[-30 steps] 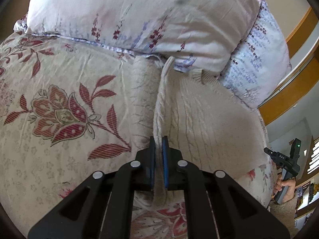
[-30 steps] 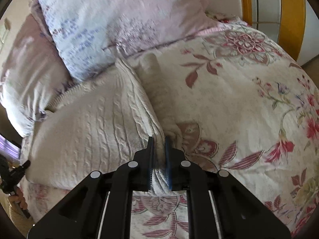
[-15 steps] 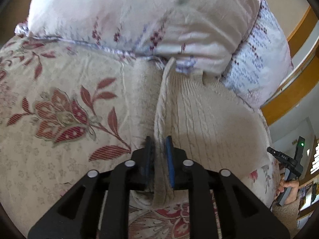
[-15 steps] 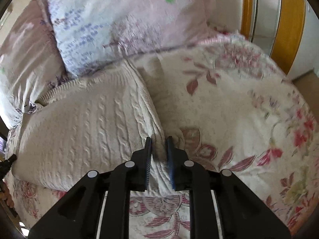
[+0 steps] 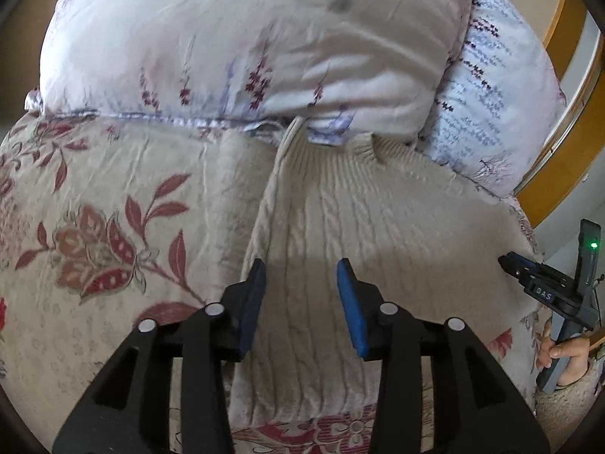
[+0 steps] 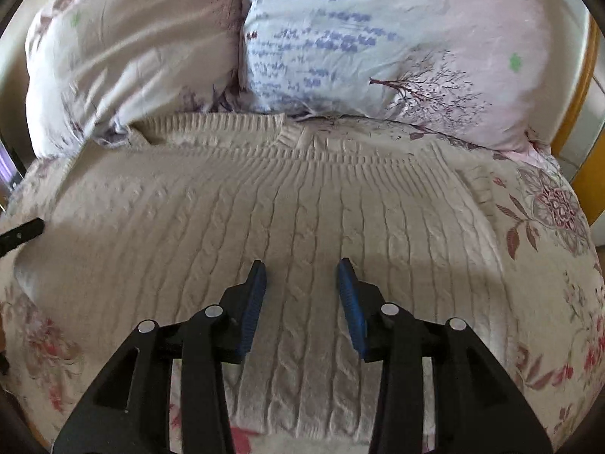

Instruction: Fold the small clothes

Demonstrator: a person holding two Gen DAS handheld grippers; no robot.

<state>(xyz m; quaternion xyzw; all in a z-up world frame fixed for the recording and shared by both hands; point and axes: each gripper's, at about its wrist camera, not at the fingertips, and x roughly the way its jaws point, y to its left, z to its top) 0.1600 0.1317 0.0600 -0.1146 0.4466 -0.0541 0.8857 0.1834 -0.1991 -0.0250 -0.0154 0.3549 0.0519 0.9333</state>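
A cream cable-knit sweater (image 5: 378,219) lies flat on the flowered bedspread (image 5: 94,208), its ribbed collar up against the pillows. My left gripper (image 5: 301,268) hovers over the sweater's left folded edge, jaws opening, nothing pinched between the blue pads. In the right wrist view the sweater (image 6: 264,204) fills the middle of the bed. My right gripper (image 6: 301,268) hangs above its lower middle, jaws opening too, the pads clear of the knit. The right gripper also shows at the far right of the left wrist view, held in a hand (image 5: 563,355).
Two pale printed pillows (image 6: 378,38) lean at the head of the bed behind the sweater. A wooden bed frame (image 5: 552,159) runs along the right side. The left gripper's tip (image 6: 19,234) pokes in at the left edge of the right wrist view.
Both grippers let go of the sweater's fold and their jaws spread apart. The right gripper swung across so that it now faces the flat sweater head-on; the left shifted slightly.
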